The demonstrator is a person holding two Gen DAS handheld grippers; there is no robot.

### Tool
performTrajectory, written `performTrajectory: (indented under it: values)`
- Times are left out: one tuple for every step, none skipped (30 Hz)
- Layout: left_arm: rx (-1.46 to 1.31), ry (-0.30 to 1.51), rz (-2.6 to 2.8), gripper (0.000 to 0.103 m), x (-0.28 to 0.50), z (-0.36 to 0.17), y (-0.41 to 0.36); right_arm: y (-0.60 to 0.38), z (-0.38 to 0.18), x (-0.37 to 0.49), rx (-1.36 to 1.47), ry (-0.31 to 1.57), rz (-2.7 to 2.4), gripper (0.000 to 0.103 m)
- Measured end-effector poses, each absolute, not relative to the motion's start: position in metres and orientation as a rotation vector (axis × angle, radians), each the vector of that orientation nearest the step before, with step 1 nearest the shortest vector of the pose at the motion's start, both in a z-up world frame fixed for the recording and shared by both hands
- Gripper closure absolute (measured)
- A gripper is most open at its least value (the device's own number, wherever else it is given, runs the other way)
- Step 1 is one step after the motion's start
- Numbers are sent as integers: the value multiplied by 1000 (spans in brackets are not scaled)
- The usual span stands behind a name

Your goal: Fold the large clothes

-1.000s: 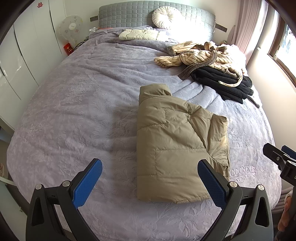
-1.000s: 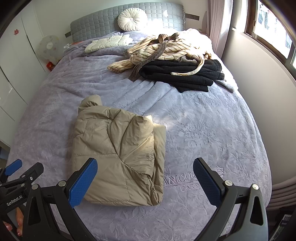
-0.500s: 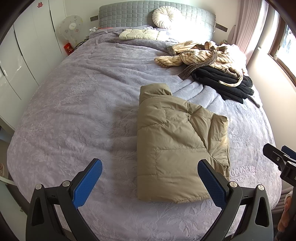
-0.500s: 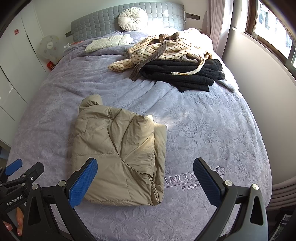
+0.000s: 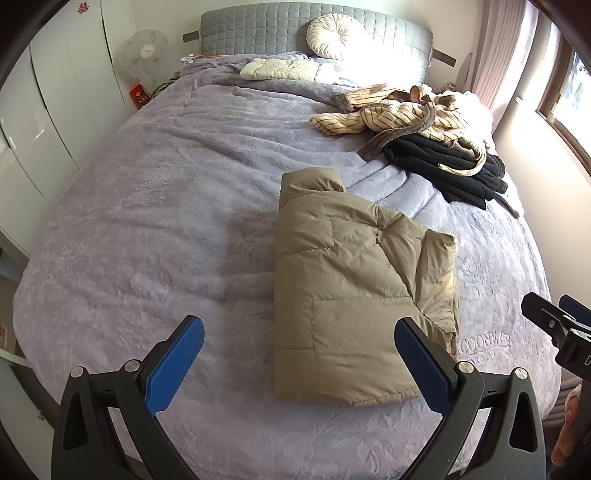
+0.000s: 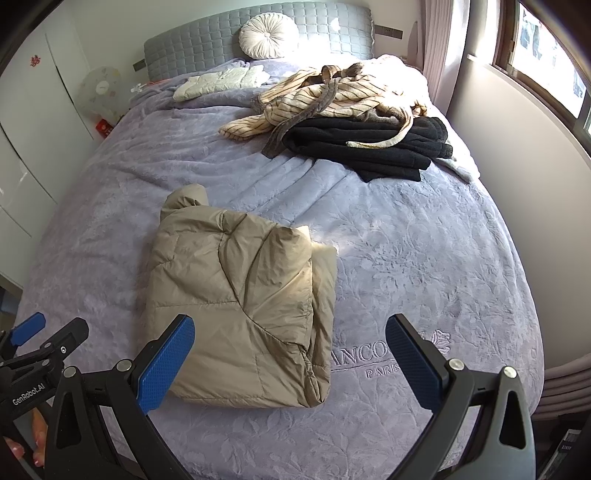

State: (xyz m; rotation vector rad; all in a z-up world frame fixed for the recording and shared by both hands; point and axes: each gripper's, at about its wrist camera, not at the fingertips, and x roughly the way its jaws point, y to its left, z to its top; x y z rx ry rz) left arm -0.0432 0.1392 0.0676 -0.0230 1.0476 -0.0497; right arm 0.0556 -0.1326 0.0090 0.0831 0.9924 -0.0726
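A tan puffer jacket (image 5: 354,280) (image 6: 243,295) lies folded into a thick rectangle near the foot of the lilac bed (image 5: 147,221) (image 6: 424,258). My left gripper (image 5: 299,362) hangs open above the bed's near edge, its right pad over the jacket's near corner, holding nothing. My right gripper (image 6: 290,358) is open too, held back from the jacket's near right corner, with nothing between its blue pads. Each gripper shows at the edge of the other's view.
A striped beige garment (image 5: 402,110) (image 6: 321,99) lies heaped on folded black clothes (image 5: 450,166) (image 6: 373,147) at the bed's far right. A cream folded item (image 5: 277,68) and round cushion (image 5: 328,35) sit by the grey headboard. Wardrobes stand left, a wall and window right.
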Motion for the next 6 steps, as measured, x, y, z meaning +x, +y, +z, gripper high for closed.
performTrajectory:
  values:
    - [-23, 1045, -49, 0, -43, 68, 139, -132, 9, 55, 84, 993, -72, 0]
    - [-22, 1042, -49, 0, -43, 68, 139, -132, 9, 55, 85, 994, -72, 0]
    - [-21, 1040, -49, 0, -42, 69, 139, -130, 7, 54, 84, 995, -70, 0]
    - [-20, 1040, -52, 0, -43, 69, 139, -129, 7, 53, 85, 996, -69, 0]
    - [-22, 1041, -57, 0, -43, 69, 138, -128, 7, 53, 85, 996, -68, 0]
    - [-24, 1045, -60, 0, -42, 69, 138, -129, 7, 54, 83, 996, -68, 0]
